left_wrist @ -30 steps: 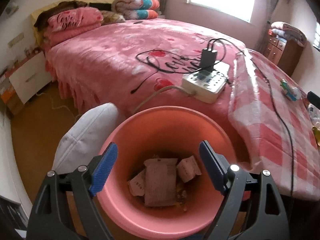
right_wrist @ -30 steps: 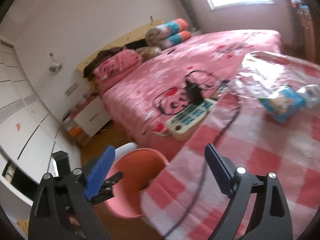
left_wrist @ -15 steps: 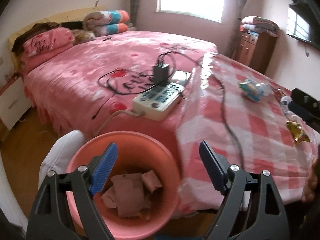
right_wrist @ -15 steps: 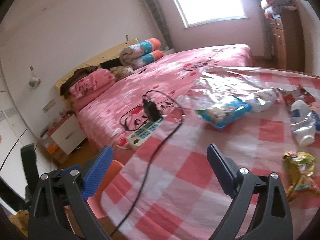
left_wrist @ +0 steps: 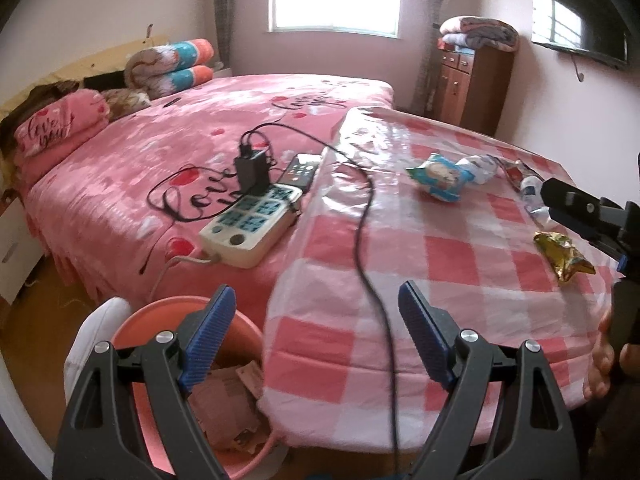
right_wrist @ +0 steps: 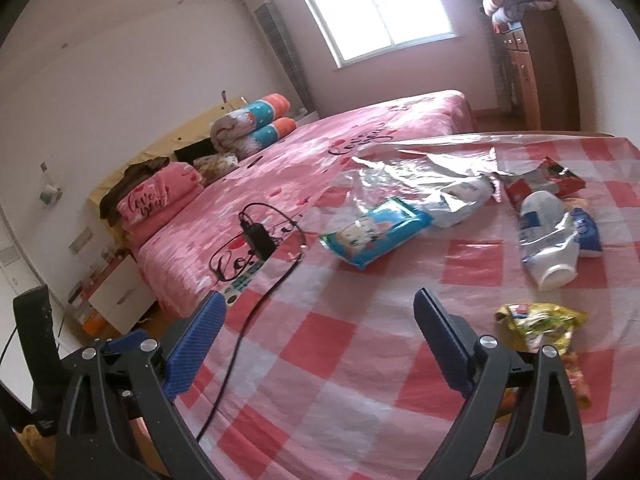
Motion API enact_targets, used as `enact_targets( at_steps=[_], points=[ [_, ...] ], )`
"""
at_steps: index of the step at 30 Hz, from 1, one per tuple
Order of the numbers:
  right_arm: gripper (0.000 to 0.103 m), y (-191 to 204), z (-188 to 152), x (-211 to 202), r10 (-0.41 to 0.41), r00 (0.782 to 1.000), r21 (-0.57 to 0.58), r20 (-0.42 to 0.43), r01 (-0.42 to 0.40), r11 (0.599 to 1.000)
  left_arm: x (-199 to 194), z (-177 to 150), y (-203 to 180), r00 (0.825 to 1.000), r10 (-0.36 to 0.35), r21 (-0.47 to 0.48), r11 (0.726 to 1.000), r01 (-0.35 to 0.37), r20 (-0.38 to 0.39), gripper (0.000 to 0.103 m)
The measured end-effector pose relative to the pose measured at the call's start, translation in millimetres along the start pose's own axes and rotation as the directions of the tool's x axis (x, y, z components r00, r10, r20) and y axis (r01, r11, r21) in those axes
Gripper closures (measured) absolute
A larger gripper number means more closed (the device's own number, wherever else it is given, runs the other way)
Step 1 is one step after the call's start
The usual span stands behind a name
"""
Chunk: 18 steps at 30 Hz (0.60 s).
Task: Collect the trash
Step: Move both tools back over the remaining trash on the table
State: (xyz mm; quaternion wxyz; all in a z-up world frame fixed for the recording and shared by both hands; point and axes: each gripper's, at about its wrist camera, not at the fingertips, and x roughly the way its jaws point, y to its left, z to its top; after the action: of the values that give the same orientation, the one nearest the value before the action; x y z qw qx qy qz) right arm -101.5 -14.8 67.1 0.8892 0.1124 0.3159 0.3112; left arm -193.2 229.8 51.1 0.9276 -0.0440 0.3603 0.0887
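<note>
1. While both jaws are standing wide with nothing between them, the left gripper [left_wrist: 312, 336] is hanging over the table's [left_wrist: 460, 256] near edge, above the pink bin [left_wrist: 132, 324].
2. Beside the right gripper [right_wrist: 320, 344], also released, a yellow wrapper [right_wrist: 536, 324] is lying near the table's right edge.

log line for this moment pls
left gripper: open, empty | right gripper: open, empty | wrappers on table | bin: holds paper

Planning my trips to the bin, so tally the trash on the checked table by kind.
Plastic bottle: 1
Packets and wrappers: 5 (blue-green packet, white packet, red packet, blue packet, yellow wrapper)
Total: 6
</note>
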Motion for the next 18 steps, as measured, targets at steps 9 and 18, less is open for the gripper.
enact_targets(
  at_steps=[9,18],
  points=[
    [0.009,-32,5,-13,-0.037,0.999,0.05,0.022,0.036,0.998,1,11,-39,0.999,-0.037,0.066,0.997,0.037,0.007,0.019],
    [0.009,-69,10,-31,-0.051,0.998,0.134,0.042,0.045,0.99,3,18,-71,0.998,-0.064,0.126,0.99,0.063,0.006,0.019]
  ],
)
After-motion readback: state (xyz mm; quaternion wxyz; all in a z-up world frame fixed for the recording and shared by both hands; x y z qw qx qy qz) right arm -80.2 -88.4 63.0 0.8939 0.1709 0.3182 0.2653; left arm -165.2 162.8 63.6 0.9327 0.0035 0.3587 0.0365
